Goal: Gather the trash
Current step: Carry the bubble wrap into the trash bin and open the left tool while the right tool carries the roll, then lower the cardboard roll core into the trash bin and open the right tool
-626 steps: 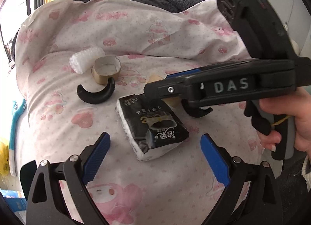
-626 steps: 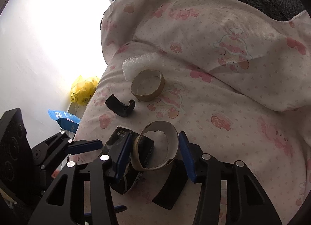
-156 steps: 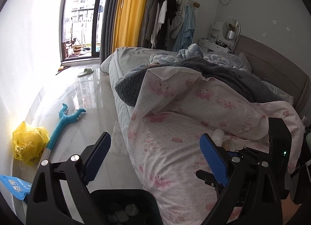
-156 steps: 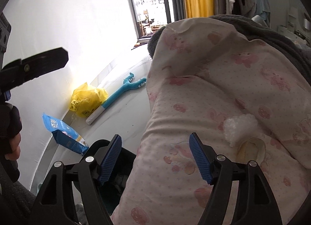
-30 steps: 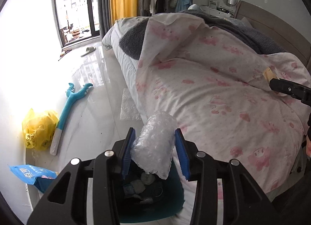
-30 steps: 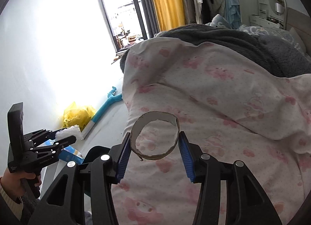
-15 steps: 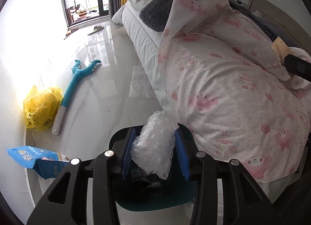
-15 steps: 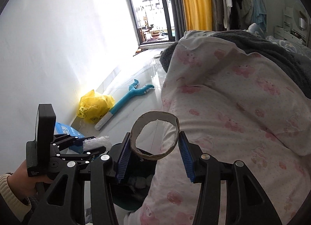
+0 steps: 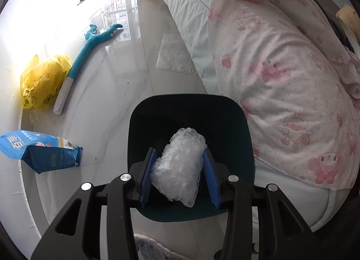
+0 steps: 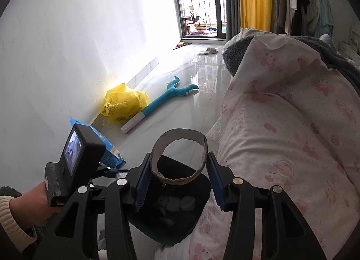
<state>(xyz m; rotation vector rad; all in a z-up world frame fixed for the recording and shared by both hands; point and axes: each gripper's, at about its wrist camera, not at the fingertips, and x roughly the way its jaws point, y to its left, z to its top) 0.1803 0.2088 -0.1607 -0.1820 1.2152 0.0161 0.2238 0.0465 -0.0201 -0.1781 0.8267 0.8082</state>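
Observation:
My left gripper (image 9: 179, 175) is shut on a wad of clear bubble wrap (image 9: 180, 165) and holds it over the open dark teal trash bin (image 9: 244, 138) on the floor beside the bed. My right gripper (image 10: 178, 180) is shut on a brown cardboard tape ring (image 10: 180, 158), held above the same bin (image 10: 202, 210), which has several pieces of trash inside. The left gripper's body shows at the lower left of the right wrist view (image 10: 76, 165).
The bed with a pink-print quilt (image 9: 281, 68) runs along the right of the bin. On the white floor lie a blue snack bag (image 9: 40, 149), a yellow plastic bag (image 9: 40, 82), a teal toy stick (image 9: 87, 50) and a bubble-wrap sheet (image 9: 173, 55).
Both grippers have swung from the bed toward the floor. The left one now holds the bubble wrap lower, right over the bin mouth; the right one brought the ring above the bin.

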